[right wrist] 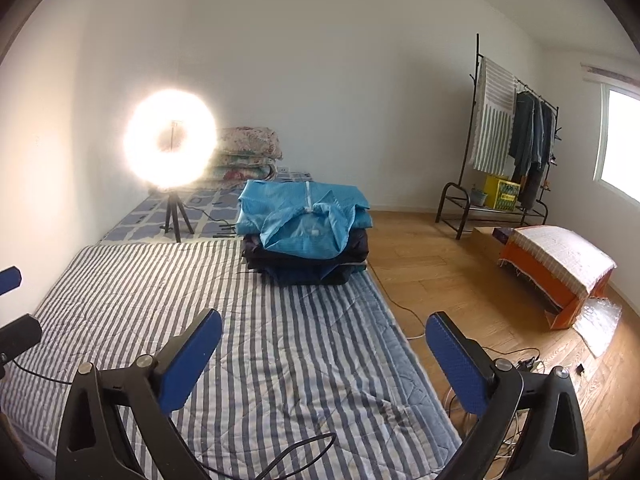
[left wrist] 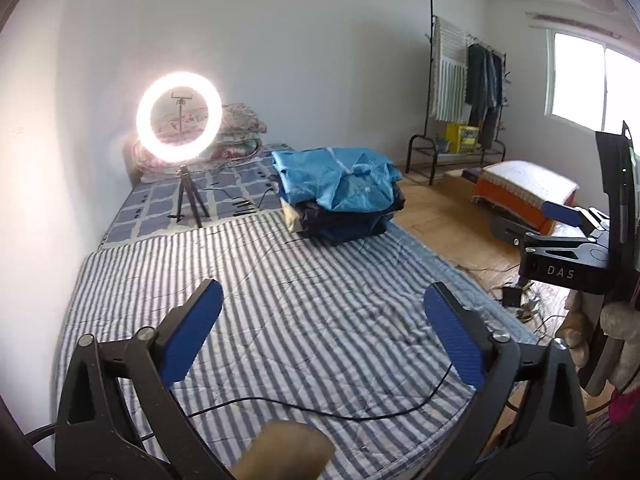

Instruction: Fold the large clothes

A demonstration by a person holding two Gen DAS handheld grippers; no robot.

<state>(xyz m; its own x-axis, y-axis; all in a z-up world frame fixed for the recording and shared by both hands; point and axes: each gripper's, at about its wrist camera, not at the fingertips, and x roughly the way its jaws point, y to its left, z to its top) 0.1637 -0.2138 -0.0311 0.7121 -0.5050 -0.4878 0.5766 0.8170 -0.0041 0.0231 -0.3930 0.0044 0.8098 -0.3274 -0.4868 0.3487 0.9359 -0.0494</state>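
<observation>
Left gripper (left wrist: 322,330) and right gripper (right wrist: 323,354) hover above the near end of the striped mattress (right wrist: 280,340), jaws spread wide, holding nothing. A black cable (left wrist: 320,410) crosses the near edge. At the far right corner sits the stack of clothes (right wrist: 306,236), blue garment on top, apparently folded. Whether folding is finished or more remains cannot be judged. Keep jaws clear of the cable.

Only readable text: "DAS", pale capitals on black body of right gripper (left wrist: 560,216), seen at right edge of left wrist view. Yellow box (left wrist: 464,138) on clothes rack's lower shelf carries print, too small to read.
</observation>
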